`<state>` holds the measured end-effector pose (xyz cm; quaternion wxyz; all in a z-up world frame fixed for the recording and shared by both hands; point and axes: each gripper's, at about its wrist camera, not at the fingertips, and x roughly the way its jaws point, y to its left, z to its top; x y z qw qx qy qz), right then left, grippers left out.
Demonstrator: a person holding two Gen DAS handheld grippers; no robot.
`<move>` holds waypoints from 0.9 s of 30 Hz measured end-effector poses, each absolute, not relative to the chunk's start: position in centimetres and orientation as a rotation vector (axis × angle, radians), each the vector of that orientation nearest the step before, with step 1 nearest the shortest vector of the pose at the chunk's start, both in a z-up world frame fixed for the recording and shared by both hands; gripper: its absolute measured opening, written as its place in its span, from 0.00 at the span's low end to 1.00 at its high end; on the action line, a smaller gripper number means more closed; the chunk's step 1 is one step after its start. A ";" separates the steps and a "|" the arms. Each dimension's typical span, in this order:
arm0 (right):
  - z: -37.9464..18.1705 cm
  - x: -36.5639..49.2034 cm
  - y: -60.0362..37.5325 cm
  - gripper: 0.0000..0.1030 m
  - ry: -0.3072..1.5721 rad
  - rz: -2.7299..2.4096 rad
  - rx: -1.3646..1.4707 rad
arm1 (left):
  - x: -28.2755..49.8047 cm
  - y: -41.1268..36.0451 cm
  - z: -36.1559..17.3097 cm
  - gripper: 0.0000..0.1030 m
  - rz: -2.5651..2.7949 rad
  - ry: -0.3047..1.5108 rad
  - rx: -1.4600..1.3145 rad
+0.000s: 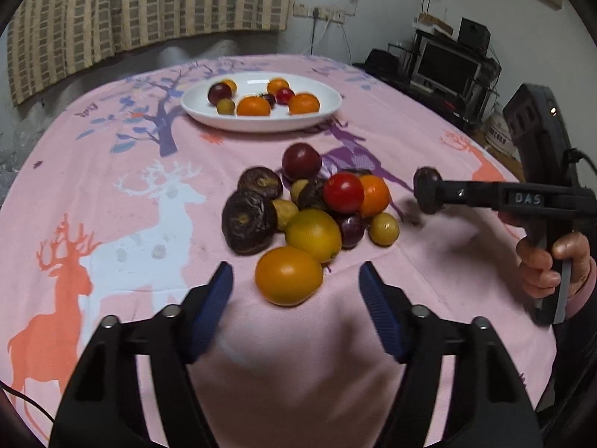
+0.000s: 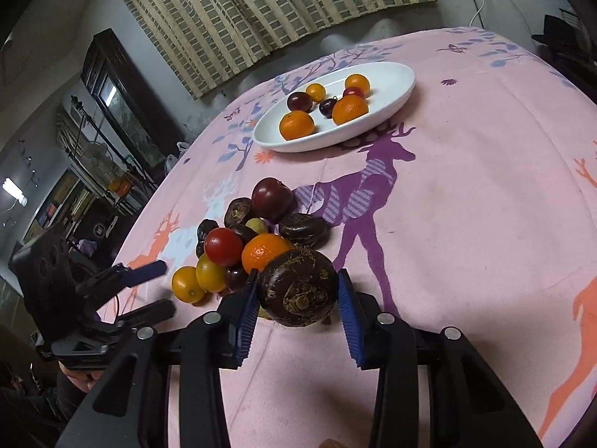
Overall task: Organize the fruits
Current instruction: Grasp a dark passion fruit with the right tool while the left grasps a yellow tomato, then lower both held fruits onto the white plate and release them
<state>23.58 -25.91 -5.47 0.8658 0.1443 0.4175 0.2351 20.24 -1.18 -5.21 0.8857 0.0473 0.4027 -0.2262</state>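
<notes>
A pile of loose fruit (image 1: 317, 205) lies mid-table: oranges, a red tomato (image 1: 343, 192), dark plums and brown water chestnuts. My left gripper (image 1: 295, 267) stands open just above the cloth; the nearest orange fruit (image 1: 289, 276) sits between its blue pads (image 1: 220, 291) with a gap on each side. From the right wrist, the left gripper (image 2: 169, 287) is beside that orange fruit (image 2: 186, 283). My right gripper (image 2: 298, 283) is shut on a dark water chestnut (image 2: 298, 291), both pads against it, at the pile's near right edge (image 1: 429, 190). A white oval plate (image 1: 261, 123) (image 2: 403, 86) behind holds several fruits.
A pink deer-print cloth (image 1: 429, 280) covers the round table. A person's hand (image 1: 541, 261) grips the right gripper's handle. A striped curtain (image 1: 149, 3) hangs behind the table, a TV stand (image 1: 447, 67) is off its right side, and dark shelving (image 2: 104, 86) is off its left.
</notes>
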 end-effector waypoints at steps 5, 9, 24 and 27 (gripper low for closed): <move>-5.2 23.5 -26.2 0.40 0.862 0.487 0.300 | 21.3 -1.3 -6.0 0.54 -0.445 0.858 0.095; -5.1 23.2 -26.4 0.40 0.851 0.487 0.304 | 21.8 -1.2 -6.5 0.51 -0.448 0.890 0.086; 0.8 27.9 -25.9 0.40 0.651 0.476 0.331 | 27.3 -0.1 0.3 0.40 -0.487 0.837 0.005; 1.4 32.6 -25.2 0.40 0.620 0.407 0.299 | 33.5 -1.3 2.2 0.40 -0.433 0.794 0.006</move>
